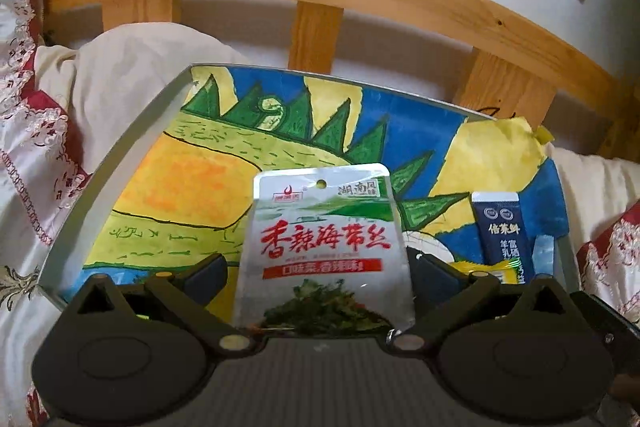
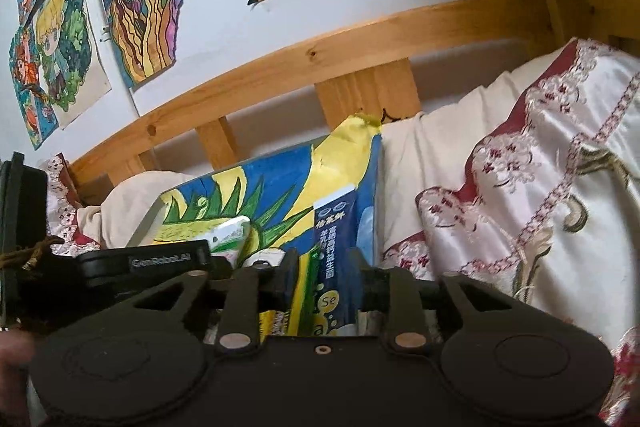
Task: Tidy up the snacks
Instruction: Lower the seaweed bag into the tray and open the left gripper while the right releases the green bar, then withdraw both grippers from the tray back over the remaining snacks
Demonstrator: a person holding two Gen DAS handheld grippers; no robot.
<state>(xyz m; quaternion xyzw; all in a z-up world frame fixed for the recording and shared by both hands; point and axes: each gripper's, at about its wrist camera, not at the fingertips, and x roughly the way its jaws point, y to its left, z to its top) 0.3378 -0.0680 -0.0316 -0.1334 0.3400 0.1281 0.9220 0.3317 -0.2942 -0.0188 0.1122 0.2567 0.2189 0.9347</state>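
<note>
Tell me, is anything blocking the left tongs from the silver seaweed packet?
Nothing visible is. The silver seaweed packet lies right between the open left tongs, on the painted board. The blue stick packet sits off to the right, not touching it.

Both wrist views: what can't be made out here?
- Left wrist: bottom of the silver seaweed packet hidden behind the gripper body.
- Left wrist: the blue sachet, lower end behind the left gripper linkage.
- Right wrist: whether the right gripper pads press the blue sachet; linkage blocks it.
- Right wrist: yellow-green pack, mostly hidden.
</note>
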